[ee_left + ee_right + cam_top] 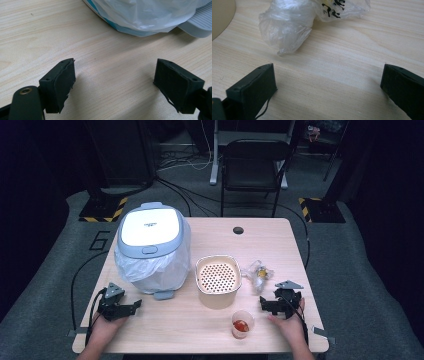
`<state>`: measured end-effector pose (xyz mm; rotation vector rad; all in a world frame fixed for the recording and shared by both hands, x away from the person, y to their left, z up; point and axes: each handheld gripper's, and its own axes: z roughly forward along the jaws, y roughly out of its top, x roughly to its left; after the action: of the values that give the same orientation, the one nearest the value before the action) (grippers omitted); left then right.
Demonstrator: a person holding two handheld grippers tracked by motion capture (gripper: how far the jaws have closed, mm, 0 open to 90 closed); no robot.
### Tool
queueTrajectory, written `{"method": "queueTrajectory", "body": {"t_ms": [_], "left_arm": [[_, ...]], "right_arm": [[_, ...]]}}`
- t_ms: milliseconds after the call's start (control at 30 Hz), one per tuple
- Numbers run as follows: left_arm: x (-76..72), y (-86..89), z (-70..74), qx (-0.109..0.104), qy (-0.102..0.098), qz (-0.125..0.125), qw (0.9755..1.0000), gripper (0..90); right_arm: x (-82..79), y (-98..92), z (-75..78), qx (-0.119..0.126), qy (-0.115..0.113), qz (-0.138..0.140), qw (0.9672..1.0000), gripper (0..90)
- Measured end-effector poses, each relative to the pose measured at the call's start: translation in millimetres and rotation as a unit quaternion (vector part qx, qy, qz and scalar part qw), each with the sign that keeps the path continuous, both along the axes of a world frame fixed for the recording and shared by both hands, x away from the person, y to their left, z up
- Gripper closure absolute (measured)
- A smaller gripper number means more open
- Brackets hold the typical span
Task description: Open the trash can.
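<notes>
Bright overhead light on the table (210, 320), dark surroundings, soft shadows, slight blur.

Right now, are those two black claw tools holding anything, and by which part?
Nothing is held. The left gripper and the right gripper both have their jaws wide open over bare table, with the crumpled plastic bag lying beyond the right one.

Left front: bare table (165, 320) ahead of the left gripper (131, 306), up to the lidded bin (150, 247) and its pedal (164, 294).
Centre: perforated tub (217, 280) and cup (242, 324) stand between the grippers.
Right: crumpled bag (259, 274) lies just beyond the right gripper (264, 305).
</notes>
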<state>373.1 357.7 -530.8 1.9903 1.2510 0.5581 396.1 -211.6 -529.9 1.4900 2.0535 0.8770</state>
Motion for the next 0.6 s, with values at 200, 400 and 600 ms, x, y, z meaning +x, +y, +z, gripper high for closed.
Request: {"method": "queueTrajectory", "body": {"t_ms": [200, 400, 600], "left_arm": [[-0.1, 0.0, 0.0, 0.000, 0.000, 0.000, 1.0000, 16.9], [-0.5, 0.7, 0.8, -0.001, 0.005, 0.000, 1.0000, 18.2], [-1.8, 0.6, 0.3, -0.003, -0.007, 0.003, 1.0000, 23.9]], "right_arm": [[-1.9, 2.5, 0.0, 0.001, 0.000, -0.010, 0.9999, 0.0], [-2.6, 3.1, 0.0, 0.001, 0.000, 0.008, 1.0000, 0.0], [-2.6, 3.1, 0.0, 0.000, 0.000, 0.008, 1.0000, 0.0]]}}
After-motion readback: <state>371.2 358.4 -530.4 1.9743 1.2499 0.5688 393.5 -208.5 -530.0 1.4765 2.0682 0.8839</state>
